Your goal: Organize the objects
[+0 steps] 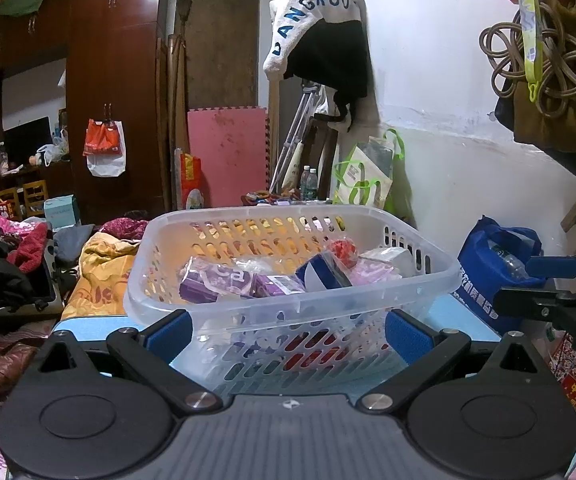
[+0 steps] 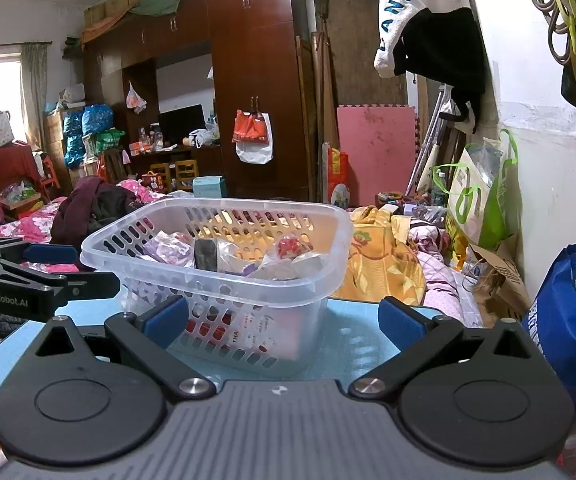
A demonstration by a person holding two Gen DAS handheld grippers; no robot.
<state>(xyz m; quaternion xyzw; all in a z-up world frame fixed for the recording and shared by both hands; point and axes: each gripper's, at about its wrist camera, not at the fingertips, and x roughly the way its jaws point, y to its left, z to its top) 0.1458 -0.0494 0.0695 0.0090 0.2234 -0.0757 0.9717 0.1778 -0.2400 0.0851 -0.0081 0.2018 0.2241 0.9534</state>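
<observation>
**Basket packed, both grippers wide and empty**

The basket (image 1: 292, 264) stands on the blue table (image 1: 83, 326), straight ahead of the left gripper (image 1: 288, 334) and a little left of the right gripper (image 2: 283, 322); each has its fingers spread wide and holds nothing; the basket's near wall sits between the left gripper's pads (image 1: 169, 334) without visible contact.

Inside lie purple packs (image 1: 215, 280), a blue-and-white box (image 1: 324, 276), a red-patterned bit (image 1: 342, 249) and a pale wrapped packet (image 1: 392, 258); all look small and light.

The basket itself is thin, clear, slotted plastic; probably light, somewhat flexible at the rim, and slick on the smooth table; a one-sided pinch could tilt or slide it; the thick rolled rim (image 2: 215, 286) looks the soundest hold, ideally one gripper at each end; the packets look soft and crinkly, so they may slip from a shallow pinch.
</observation>
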